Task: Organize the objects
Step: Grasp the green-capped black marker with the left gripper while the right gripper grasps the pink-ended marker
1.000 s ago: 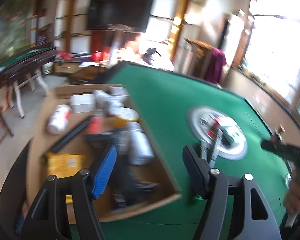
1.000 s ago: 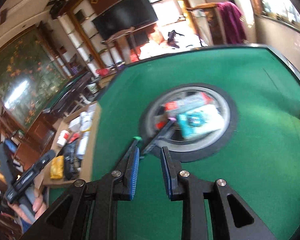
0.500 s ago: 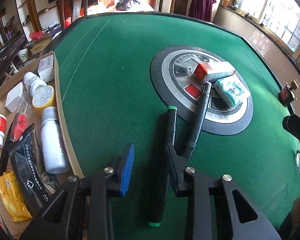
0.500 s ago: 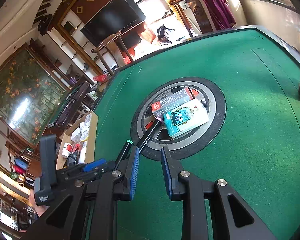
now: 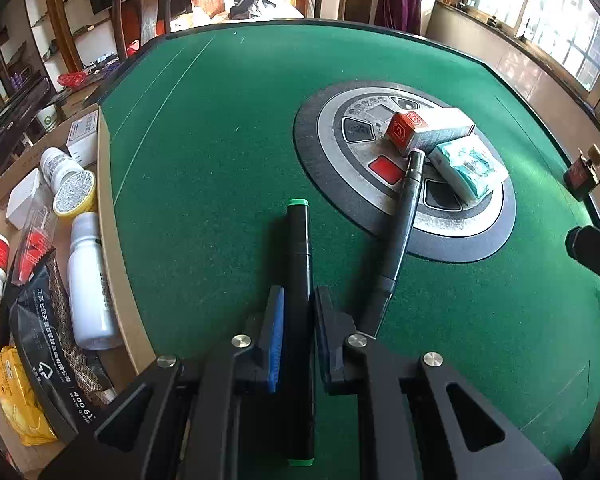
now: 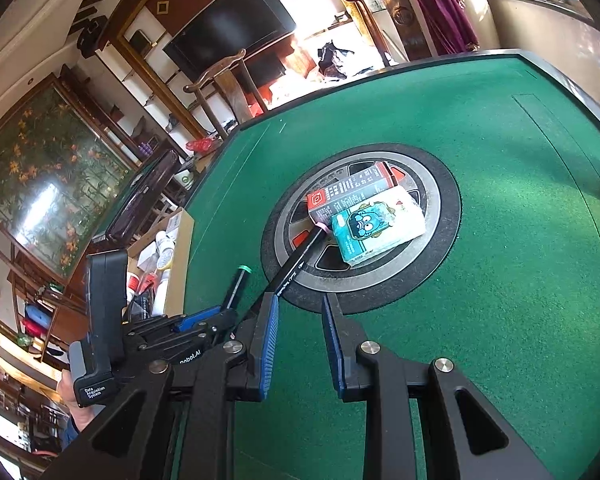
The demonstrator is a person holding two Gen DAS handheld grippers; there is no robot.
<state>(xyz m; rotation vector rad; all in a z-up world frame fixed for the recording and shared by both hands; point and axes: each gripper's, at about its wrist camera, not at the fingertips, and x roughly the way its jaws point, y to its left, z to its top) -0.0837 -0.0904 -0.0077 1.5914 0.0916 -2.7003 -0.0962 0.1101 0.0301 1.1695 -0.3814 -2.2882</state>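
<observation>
A black marker with green ends [image 5: 298, 260] lies on the green felt, and my left gripper [image 5: 298, 296] is shut on its middle, one pad on each side. The right wrist view shows the same marker [image 6: 236, 286] sticking out beyond the left gripper [image 6: 204, 320]. A second black pen [image 5: 402, 232] leans from the felt onto the round centre panel [image 5: 340, 160]. On that panel rest a red-and-white box [image 5: 428, 126] and a teal tissue pack [image 5: 466, 166]. My right gripper [image 6: 300, 320] hovers just short of the panel, open a little with nothing between its fingers.
A cardboard box [image 5: 104, 200] hugs the table's left edge, holding white bottles, a yellow-lidded jar, a black pouch and a yellow packet. A small dark red bottle [image 5: 582, 174] stands near the right rim. Chairs and shelves lie beyond the table.
My left gripper swung from over the cardboard box down to the green-ended marker and closed its jaws on it. The right gripper stayed almost where it was.
</observation>
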